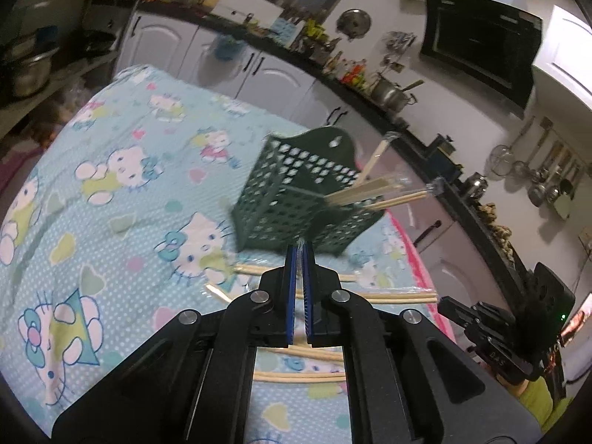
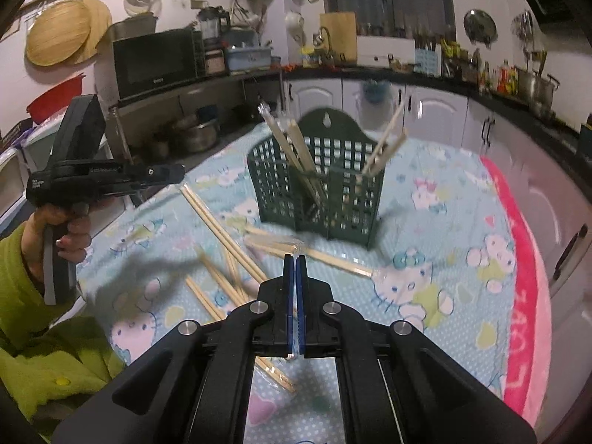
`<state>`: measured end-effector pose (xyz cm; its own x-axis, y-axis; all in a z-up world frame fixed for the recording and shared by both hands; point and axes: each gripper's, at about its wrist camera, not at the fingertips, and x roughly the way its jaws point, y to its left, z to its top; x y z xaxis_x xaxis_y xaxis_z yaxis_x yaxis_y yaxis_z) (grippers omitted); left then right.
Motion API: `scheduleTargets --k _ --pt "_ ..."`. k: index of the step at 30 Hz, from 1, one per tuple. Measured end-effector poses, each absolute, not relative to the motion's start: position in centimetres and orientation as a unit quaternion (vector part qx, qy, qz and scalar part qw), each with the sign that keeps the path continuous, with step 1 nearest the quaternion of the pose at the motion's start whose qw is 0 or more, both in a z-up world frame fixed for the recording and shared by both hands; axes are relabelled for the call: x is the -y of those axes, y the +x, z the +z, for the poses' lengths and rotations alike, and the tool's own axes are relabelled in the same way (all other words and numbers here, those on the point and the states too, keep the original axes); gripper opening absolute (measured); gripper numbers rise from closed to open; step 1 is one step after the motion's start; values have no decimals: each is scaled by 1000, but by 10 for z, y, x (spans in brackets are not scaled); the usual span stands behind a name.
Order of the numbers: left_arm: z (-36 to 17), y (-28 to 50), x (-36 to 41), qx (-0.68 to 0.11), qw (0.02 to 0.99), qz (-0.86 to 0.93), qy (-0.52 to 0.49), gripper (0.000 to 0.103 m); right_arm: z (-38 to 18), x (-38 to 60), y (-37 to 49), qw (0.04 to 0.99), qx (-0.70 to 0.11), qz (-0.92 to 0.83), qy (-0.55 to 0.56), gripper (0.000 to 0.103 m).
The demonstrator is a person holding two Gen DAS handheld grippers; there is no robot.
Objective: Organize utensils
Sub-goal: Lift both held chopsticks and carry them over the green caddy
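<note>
left gripper [image 1: 300, 249]: pads pinching clear wrapper of a chopstick pair, I think | right gripper [image 2: 295, 259]: same, pinching wrapper | green holder [image 2: 322, 181] ahead of both, upright, so sticks drop in | loose chopsticks [image 2: 222, 229] below, awaiting pickup

Little can be read. In the left wrist view, the right gripper [image 1: 449, 301], off to the right of the camera's own fingers, bears pale raised letters on its dark body that look like "DAS". In the right wrist view, the pink towel edge [image 2: 523, 296] to the right of the fingers carries white characters, too warped to read. The microwave [image 2: 155, 61], far ahead to the left, has a small illegible badge.
</note>
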<state>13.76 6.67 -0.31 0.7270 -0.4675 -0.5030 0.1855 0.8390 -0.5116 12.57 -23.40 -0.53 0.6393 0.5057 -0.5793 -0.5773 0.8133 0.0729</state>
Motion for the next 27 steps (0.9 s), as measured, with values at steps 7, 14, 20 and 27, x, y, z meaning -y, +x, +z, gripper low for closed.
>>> scheduleTargets --k 7,14,20,27 --pt "21 135 -45 -303 907 -210 -204 1 14 233 119 914 -277 291 -59 2" --pt "40 138 -23 -290 907 -238 -191 1 26 241 122 923 -269 272 -47 2" --pt "59 144 2 -279 907 -265 -173 1 36 249 119 929 -258 263 -39 2" --pt "79 149 28 -265 907 -288 -156 0 49 263 116 938 -241 249 -30 2"
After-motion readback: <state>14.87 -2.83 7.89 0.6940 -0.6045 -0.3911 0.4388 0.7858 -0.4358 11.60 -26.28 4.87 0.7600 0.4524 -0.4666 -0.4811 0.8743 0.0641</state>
